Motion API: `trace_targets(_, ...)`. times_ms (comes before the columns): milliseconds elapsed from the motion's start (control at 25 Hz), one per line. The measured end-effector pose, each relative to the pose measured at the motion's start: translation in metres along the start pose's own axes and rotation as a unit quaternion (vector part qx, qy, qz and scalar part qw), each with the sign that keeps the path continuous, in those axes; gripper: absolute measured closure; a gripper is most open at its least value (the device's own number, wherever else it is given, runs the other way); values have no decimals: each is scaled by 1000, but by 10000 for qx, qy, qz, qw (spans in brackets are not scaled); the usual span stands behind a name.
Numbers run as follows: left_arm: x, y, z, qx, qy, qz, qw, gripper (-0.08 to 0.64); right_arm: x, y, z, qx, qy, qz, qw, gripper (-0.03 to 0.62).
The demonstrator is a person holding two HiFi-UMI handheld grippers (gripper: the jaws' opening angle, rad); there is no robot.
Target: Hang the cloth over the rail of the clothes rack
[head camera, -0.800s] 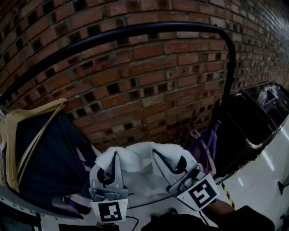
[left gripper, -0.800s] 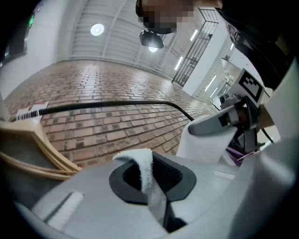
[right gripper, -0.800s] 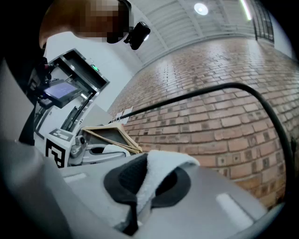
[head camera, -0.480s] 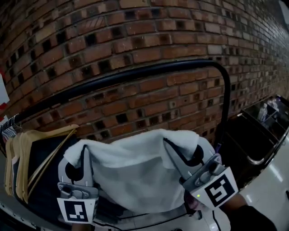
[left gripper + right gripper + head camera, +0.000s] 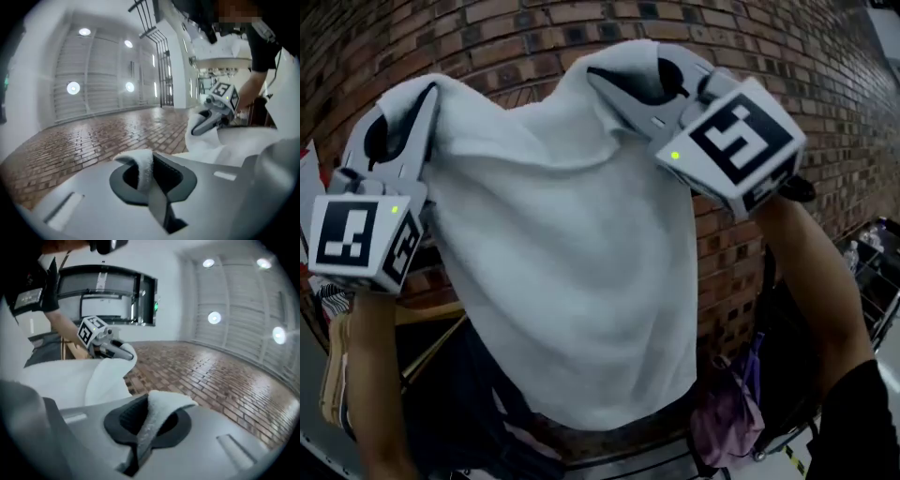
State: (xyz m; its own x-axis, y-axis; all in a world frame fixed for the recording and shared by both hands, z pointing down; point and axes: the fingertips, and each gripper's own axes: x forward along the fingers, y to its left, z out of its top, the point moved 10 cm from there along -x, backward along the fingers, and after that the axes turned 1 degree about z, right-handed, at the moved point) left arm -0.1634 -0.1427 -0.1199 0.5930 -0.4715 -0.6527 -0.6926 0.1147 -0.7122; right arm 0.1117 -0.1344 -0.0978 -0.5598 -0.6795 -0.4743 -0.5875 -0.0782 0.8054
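Observation:
A white cloth (image 5: 572, 253) hangs spread out between my two grippers, high in front of the brick wall. My left gripper (image 5: 411, 105) is shut on its upper left corner, and that pinched corner (image 5: 141, 169) shows between the jaws in the left gripper view. My right gripper (image 5: 623, 80) is shut on the upper right corner (image 5: 158, 412). Each gripper sees the other across the cloth: the right gripper (image 5: 213, 115) and the left gripper (image 5: 104, 342). The cloth covers most of the black rack rail. Only its right post (image 5: 767, 281) shows beside my right arm.
Wooden hangers (image 5: 337, 384) with dark garments (image 5: 450, 403) hang at the lower left, below the cloth. A purple bag (image 5: 724, 422) hangs at the lower right by the post. A dark cart (image 5: 874, 272) stands at the far right. The brick wall (image 5: 487, 37) is close behind.
Both grippers have lifted the cloth from low under the rail to high in front of the wall. The cloth now hangs open and hides the rail.

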Motion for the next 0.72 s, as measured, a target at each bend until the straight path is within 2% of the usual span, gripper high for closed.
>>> trace_targets(40, 26, 0, -18, 262, 482, -364, 9978, 543, 29, -7, -7, -130, 214, 330, 9991, 581)
trace_targets(80, 47, -7, -41, 508, 1161, -998, 9869, 543, 56, -6, -20, -213, 597, 839, 9945, 581)
trace_targets(120, 63, -19, -70, 692, 2016, -1846, 9594, 543, 78, 4, -39, -311, 1140, 1496, 9817, 581)
trace_targets(160, 73, -36, -102, 792, 2901, -2769, 9126, 543, 94, 19, -61, -492, 1742, 2207, 9584, 581)
trace_targets(200, 74, -56, -134, 824, 3647, -3616, 8541, 543, 105, 38, -82, -750, 2298, 2861, 9272, 581)
trace_targets(240, 70, -75, -161, 797, 4166, -4287, 7977, 543, 112, 55, -100, -987, 2717, 3377, 8957, 581)
trace_targets(280, 63, -91, -181, 659, 4469, -4748, 7553, 543, 117, 66, -112, -1084, 2965, 3714, 8731, 581)
trace_targets(320, 56, -101, -194, 363, 4602, -5025, 7311, 543, 120, 71, -118, -1000, 3085, 3887, 8624, 581)
trace_targets(400, 48, -114, -207, -440, 4616, -5337, 7072, 543, 124, 75, -123, -645, 3215, 4145, 8489, 581)
trace_targets(440, 45, -119, -211, -760, 4637, -5488, 6914, 543, 124, 80, -127, -534, 3305, 4392, 8337, 581)
trace_targets(520, 39, -128, -215, -1147, 4770, -5737, 6559, 541, 124, 97, -139, -288, 3436, 4968, 7965, 581)
trace_targets(560, 36, -130, -216, -1291, 4845, -5794, 6425, 541, 124, 104, -145, -5, 3430, 5212, 7815, 581)
trace_targets(680, 27, -131, -223, -1813, 5086, -5744, 6153, 520, 123, 119, -164, 1180, 3455, 5675, 7380, 580)
trace_targets(720, 24, -130, -226, -1988, 5181, -5681, 6078, 504, 123, 120, -169, 1420, 3503, 5702, 7294, 577)
